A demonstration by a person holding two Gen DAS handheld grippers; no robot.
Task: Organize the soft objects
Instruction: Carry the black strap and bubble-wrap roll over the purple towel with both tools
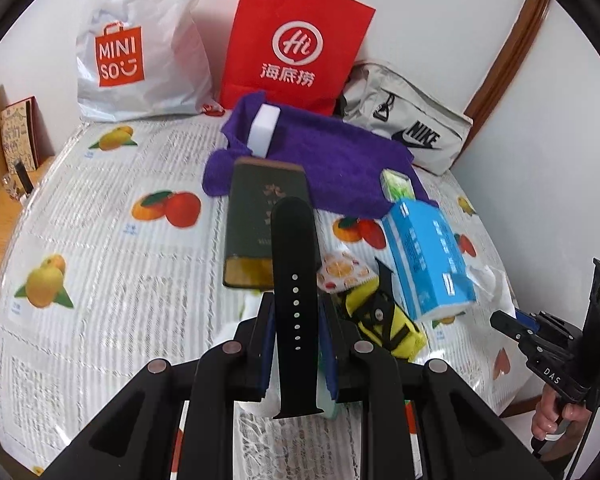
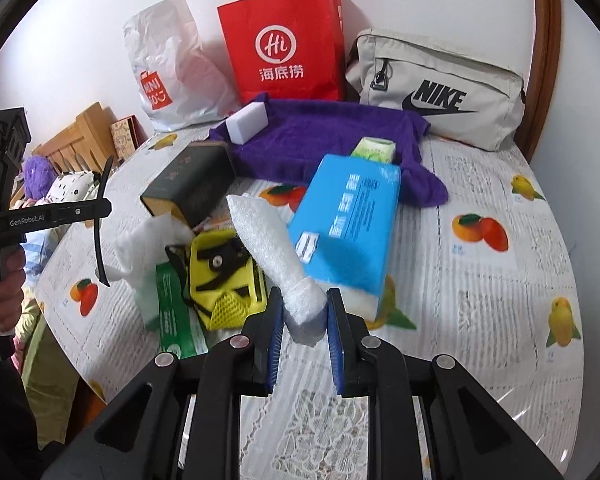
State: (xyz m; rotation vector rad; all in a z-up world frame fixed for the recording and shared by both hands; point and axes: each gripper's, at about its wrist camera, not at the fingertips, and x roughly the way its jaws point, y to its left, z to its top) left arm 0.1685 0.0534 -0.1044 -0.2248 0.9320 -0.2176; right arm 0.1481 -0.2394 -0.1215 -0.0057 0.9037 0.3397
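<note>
Left tool (image 1: 296, 332): clenched on a black watch strap (image 1: 294, 276).
Right tool (image 2: 300, 324): clenched on a white foam roll (image 2: 272, 248).

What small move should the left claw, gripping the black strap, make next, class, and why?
Probably carry the black strap forward and lay it on the purple towel. The left claw already pinches it upright above the table, and the white sponge already rests on that towel, so it looks like the gathering spot.
</note>
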